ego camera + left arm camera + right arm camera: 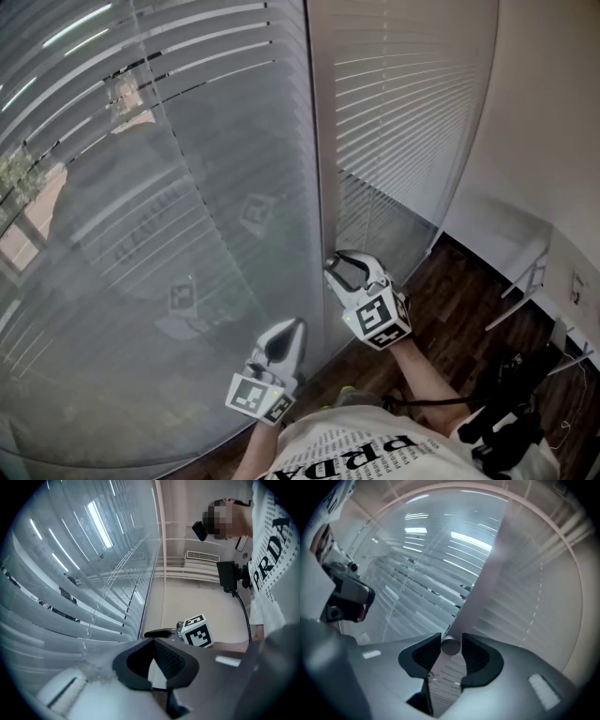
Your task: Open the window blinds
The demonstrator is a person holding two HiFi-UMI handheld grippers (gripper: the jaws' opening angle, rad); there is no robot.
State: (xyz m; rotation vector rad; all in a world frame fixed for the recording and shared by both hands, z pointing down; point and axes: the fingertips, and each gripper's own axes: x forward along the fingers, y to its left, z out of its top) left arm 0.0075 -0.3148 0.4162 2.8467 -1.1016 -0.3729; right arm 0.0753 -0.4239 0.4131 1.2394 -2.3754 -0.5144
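Note:
Two slatted blinds hang side by side: a grey, partly see-through one (141, 187) on the left and a white one (403, 94) on the right, with a pale upright frame post (321, 141) between them. My right gripper (336, 265) is up against that post. In the right gripper view its jaws (450, 645) are shut on the round grey end of the blind wand (450, 647), both pads against it. My left gripper (292, 323) sits lower and nearer to me, pointing at the left blind (56, 597). It (153, 641) is shut with nothing in it.
Dark wood floor (469, 300) runs below the blinds. A white low unit (511, 239) stands by the right wall (553, 112). Black gear with cables (511, 412) lies on the floor at the lower right, close to my body.

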